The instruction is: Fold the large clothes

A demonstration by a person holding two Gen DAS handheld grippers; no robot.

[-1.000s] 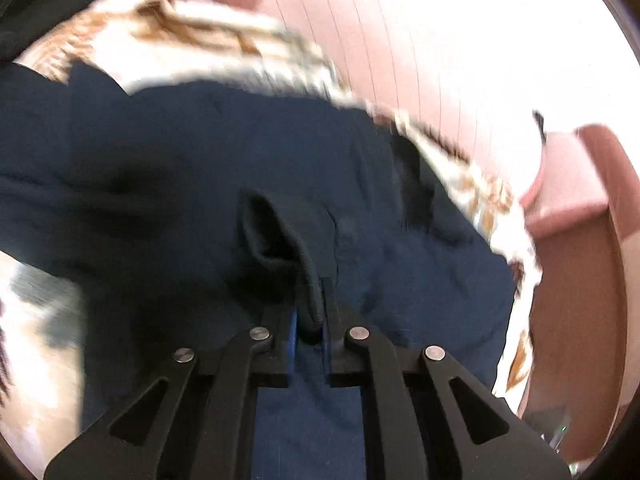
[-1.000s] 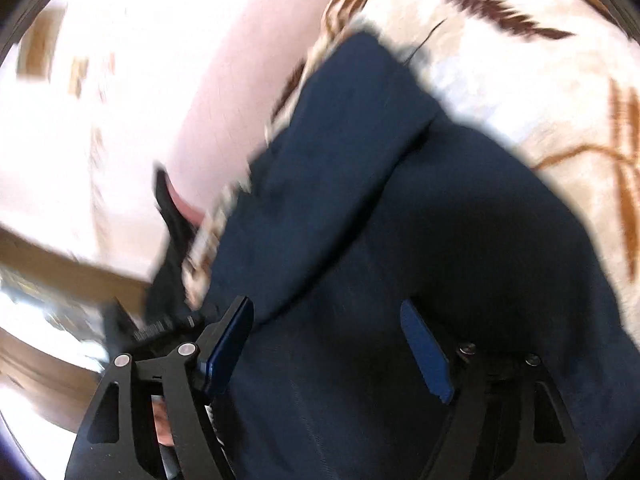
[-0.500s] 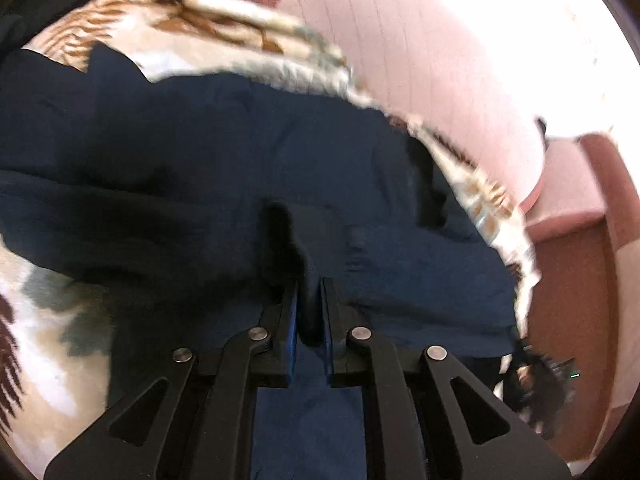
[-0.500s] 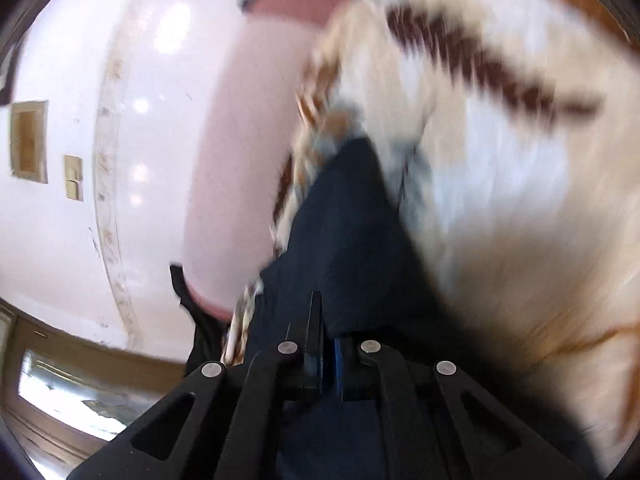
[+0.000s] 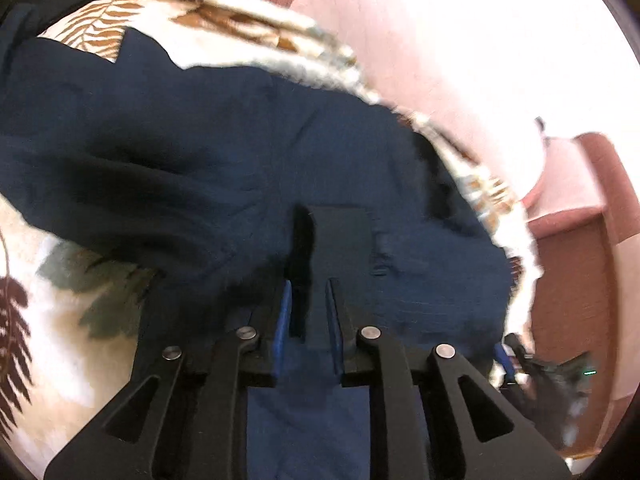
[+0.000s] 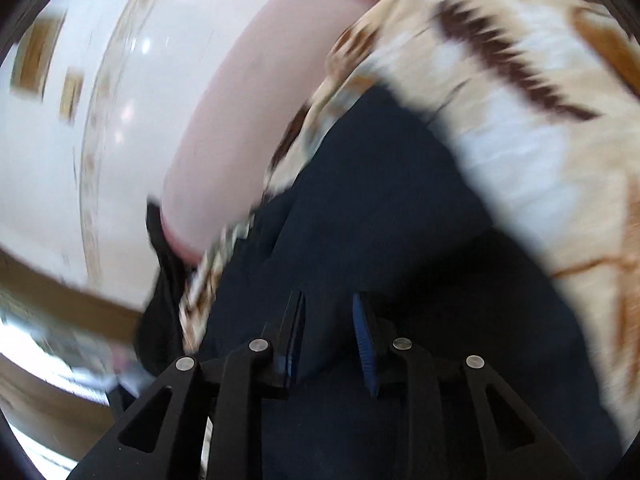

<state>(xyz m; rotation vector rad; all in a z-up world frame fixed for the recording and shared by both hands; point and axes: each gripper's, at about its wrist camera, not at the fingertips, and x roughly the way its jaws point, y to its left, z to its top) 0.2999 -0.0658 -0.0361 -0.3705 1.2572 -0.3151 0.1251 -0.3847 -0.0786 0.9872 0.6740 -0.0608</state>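
My left tongs [image 5: 308, 300] are slightly parted, with a folded flap of the navy garment [image 5: 240, 152] standing between the blue pads [image 5: 285, 312]; I cannot tell whether they press it. The garment lies spread across the leaf-patterned blanket [image 5: 60, 312], its far edge running close to the blanket's border, with the pink wall [image 5: 420, 40] beyond. My right tongs [image 6: 328, 328] are parted a little too, a hump of the same navy cloth [image 6: 380, 208] bulging up between the fingers. In the blurred right wrist view, the blanket [image 6: 520, 140] shows to the right of the cloth.
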